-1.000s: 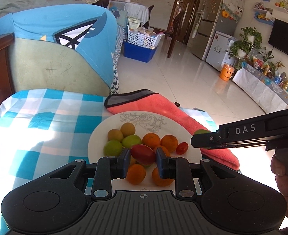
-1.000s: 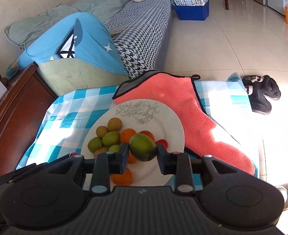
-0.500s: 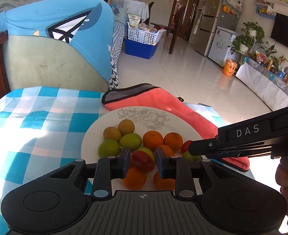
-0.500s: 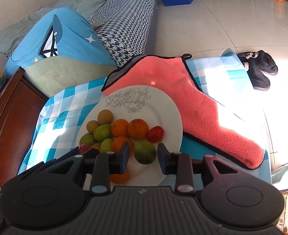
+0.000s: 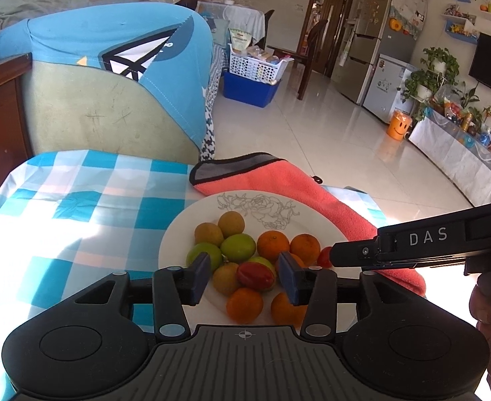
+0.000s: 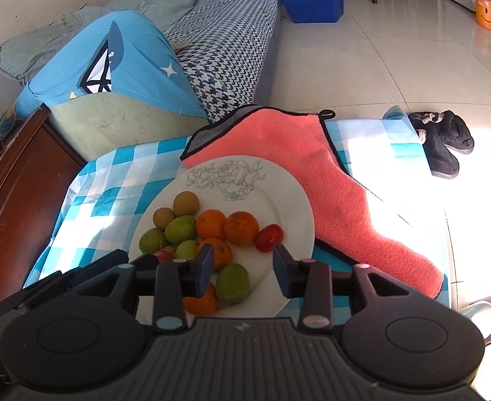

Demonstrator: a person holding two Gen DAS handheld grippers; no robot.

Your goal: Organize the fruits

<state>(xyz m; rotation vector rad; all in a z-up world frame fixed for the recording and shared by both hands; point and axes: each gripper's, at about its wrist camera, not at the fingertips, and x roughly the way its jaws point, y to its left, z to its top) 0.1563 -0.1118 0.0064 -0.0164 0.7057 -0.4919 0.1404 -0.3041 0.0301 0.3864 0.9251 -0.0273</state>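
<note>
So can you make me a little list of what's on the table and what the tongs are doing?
surface: blue checked tablecloth
plate: white plate with a drawn rose
fruit on plate: oranges, green fruits, brown fruits, two red tomatoes
cloth: coral towel, partly under the plate's far edge
left tongs: open, around a red tomato, not squeezing it
right tongs: open, above a green fruit, holding nothing

Plate looks like glossy white ceramic with a grey line-drawn flower; the coral towel is fuzzy matt cloth. Checked tablecloth smooth with slight sheen, floor tiles glossy, left gripper matt black ribbed plastic.
</note>
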